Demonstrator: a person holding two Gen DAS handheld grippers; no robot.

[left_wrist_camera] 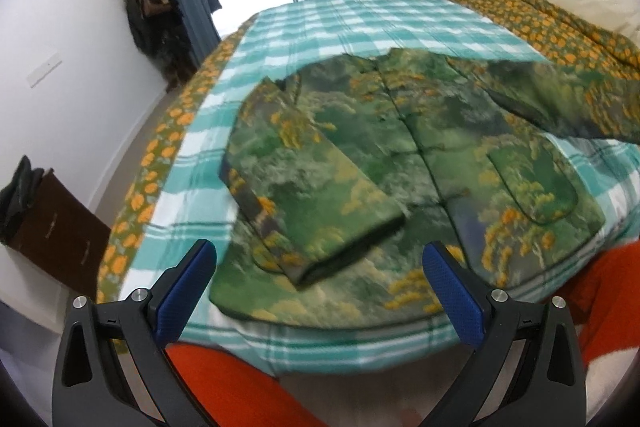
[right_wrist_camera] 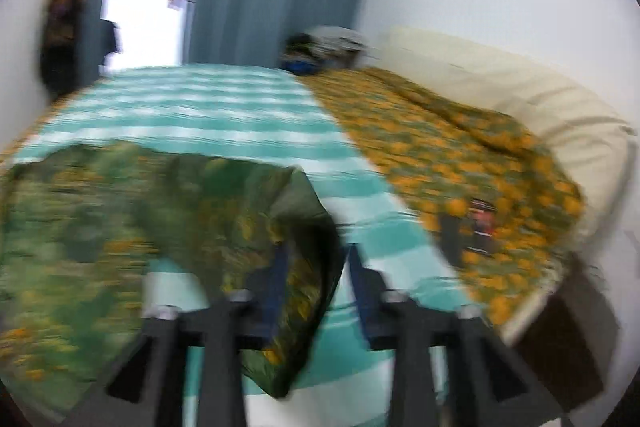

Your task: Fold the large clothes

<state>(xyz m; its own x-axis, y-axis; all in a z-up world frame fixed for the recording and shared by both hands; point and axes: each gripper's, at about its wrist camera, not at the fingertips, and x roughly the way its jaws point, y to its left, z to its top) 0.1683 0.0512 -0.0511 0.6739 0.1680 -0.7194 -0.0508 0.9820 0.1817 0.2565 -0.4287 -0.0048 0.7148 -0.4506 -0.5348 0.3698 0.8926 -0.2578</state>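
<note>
Left gripper (left_wrist_camera: 320, 263) is hanging spread wide, gripping nothing, above the jacket (left_wrist_camera: 400, 147). Right gripper (right_wrist_camera: 316, 267) is pinching the jacket's sleeve (right_wrist_camera: 304, 227) over the checked blanket (right_wrist_camera: 200, 107).

Green floral jacket (left_wrist_camera: 400, 163) lies on the checked bed (left_wrist_camera: 360, 23)

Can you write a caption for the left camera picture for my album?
Open left hand-held gripper hovers over a green floral jacket, one sleeve folded in, on a checked blanket.
</note>
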